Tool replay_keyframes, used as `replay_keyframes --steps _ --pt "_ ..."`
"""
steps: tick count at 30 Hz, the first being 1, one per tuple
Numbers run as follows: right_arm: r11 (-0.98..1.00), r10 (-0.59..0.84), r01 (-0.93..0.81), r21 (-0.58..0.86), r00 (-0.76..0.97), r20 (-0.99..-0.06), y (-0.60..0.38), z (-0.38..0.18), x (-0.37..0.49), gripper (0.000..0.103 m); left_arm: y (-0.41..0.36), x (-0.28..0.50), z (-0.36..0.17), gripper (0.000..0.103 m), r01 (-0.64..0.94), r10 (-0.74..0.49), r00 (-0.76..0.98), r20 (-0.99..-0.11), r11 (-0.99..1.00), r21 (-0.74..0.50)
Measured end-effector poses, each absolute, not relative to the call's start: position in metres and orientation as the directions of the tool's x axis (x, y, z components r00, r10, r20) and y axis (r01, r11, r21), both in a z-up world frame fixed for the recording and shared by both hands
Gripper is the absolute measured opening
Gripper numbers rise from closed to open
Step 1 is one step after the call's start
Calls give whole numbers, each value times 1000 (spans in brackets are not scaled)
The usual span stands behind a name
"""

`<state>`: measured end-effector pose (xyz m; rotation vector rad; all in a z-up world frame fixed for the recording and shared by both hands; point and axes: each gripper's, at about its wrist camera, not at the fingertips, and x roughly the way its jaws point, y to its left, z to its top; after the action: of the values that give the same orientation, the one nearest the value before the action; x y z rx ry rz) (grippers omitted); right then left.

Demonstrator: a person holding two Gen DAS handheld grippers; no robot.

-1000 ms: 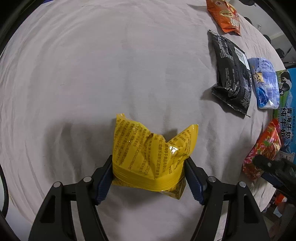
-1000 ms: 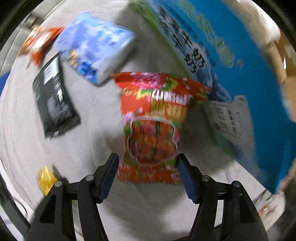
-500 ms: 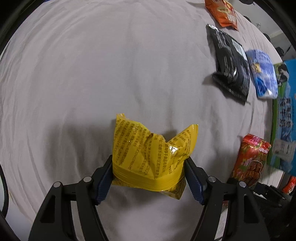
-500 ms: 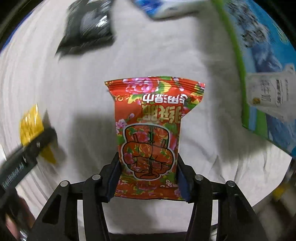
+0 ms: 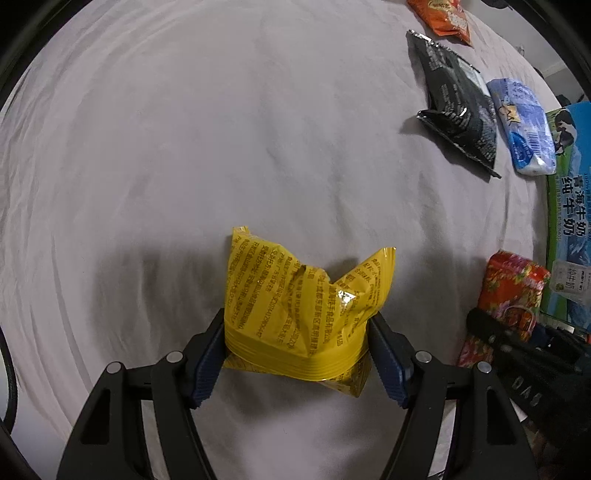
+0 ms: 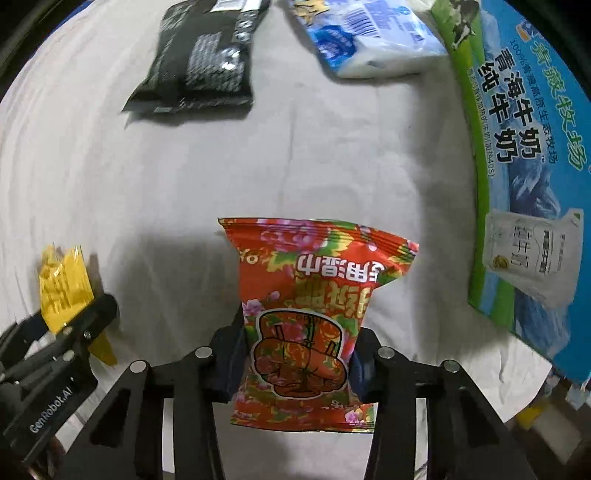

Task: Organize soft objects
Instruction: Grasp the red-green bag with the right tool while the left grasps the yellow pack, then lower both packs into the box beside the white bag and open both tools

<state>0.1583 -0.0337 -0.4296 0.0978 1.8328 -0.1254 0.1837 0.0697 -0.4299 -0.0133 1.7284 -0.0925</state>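
Note:
My left gripper point(image 5: 297, 352) is shut on a crumpled yellow packet point(image 5: 303, 314) and holds it over the white cloth point(image 5: 184, 147). My right gripper point(image 6: 297, 363) is shut on a red flowered packet point(image 6: 310, 306), held above the cloth. The red packet also shows in the left wrist view point(image 5: 506, 295), at the right, with the right gripper under it. The yellow packet shows in the right wrist view point(image 6: 64, 284), at the left.
A black packet point(image 5: 458, 99), a blue-white tissue pack point(image 5: 524, 125) and an orange packet point(image 5: 447, 16) lie at the far right of the cloth. A blue and green milk carton box point(image 6: 517, 147) lies along the right edge.
My right gripper closed on the red packet and lifted it off the cloth, swinging toward the left gripper. The left gripper keeps its hold on the yellow packet.

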Motion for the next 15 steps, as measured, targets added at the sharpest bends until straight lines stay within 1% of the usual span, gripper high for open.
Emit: replay_keyframes --steps 2,7,9,12,15 --pt "993 11 115 -20 -263 -965 -23 -433 140 46 67 181 -426 69 40 -66 -150 -986 997 -73" --pt "998 38 52 28 -200 -979 -18 -402 149 46 66 170 -392 69 42 -91 -100 -991 995 -95" --pt "997 71 42 65 -170 -983 -25 -368 131 46 67 174 -377 69 38 -109 -75 -991 993 -112" --pt "993 115 25 112 -118 -986 -37 -326 129 46 60 170 -344 69 42 -141 -26 -990 989 -142" --pt "989 146 23 144 -76 -986 -61 -301 123 46 43 168 -300 69 76 -162 41 -986 984 -159"
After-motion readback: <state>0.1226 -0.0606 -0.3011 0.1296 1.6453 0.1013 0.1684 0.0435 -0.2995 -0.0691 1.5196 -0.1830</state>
